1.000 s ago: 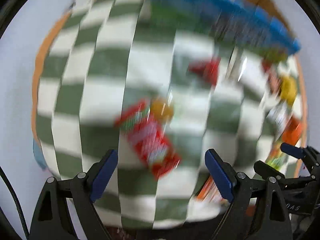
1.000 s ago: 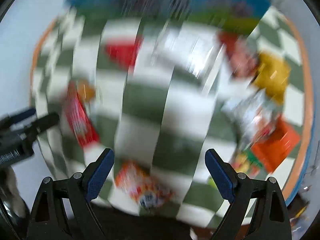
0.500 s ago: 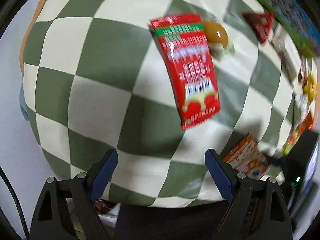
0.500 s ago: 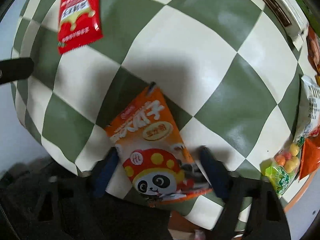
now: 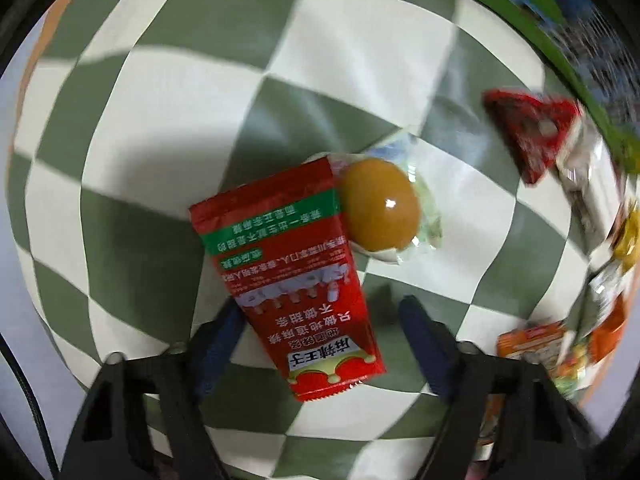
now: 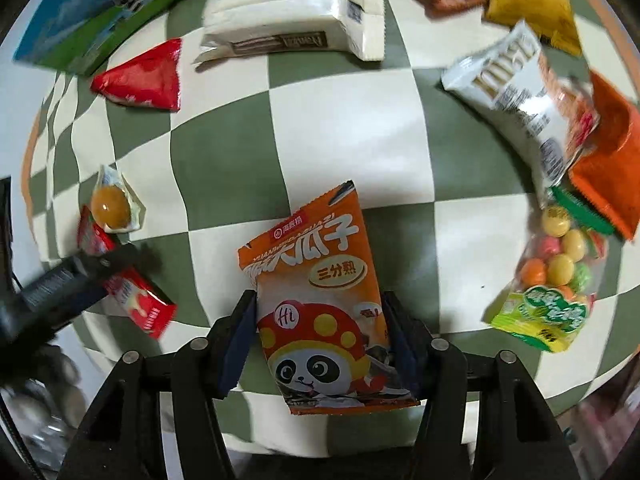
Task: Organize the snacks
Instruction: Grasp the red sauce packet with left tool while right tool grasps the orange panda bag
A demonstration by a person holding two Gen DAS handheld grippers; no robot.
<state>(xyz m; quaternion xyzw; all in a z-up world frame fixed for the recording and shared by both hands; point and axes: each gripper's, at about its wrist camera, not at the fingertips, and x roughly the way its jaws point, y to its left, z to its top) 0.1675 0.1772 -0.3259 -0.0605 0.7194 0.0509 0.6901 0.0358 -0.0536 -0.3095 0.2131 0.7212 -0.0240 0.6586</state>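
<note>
moved since earlier: both hands came down onto the checked cloth (image 6: 340,128); the red sachet (image 5: 296,280), up-frame half a second ago in the left wrist view, now sits between the left fingers. the orange panda packet (image 6: 328,312) fills the right gripper's gap.
left gripper (image 5: 320,328): jaws have just been closing, sachet between them. left pad touches the sachet edge, right pad stands off with cloth showing, so not clamped yet, half-wide.
right gripper (image 6: 320,332): jaws have just been closing around the panda packet. both pads sit against its side edges, reads as a grip, narrow-ish.
step: double pick, each hand taking one snack off the cloth.
next move needs: left to finish the squeeze on the sachet without catching the wrapped egg (image 5: 380,204) touching its top corner; then lift both clear. thin foil may buckle or slip, my guess.
where things are: sachet on cloth centre of left view; panda packet low centre of right view; other snacks lie along the far and right edges.
writing, sachet: white chinese characters, upside down, not sure of reading.
writing, panda packet: "大瓜子", "三分熟", "hi" on the cap.
writing, white bag (image 6: 516,96): gold letters, blurred, unreadable.
candy bag (image 6: 556,280): green label, blurred.
white pack (image 6: 292,12): small dark label, illegible.
blue-green box (image 6: 100,8): print blurred.
</note>
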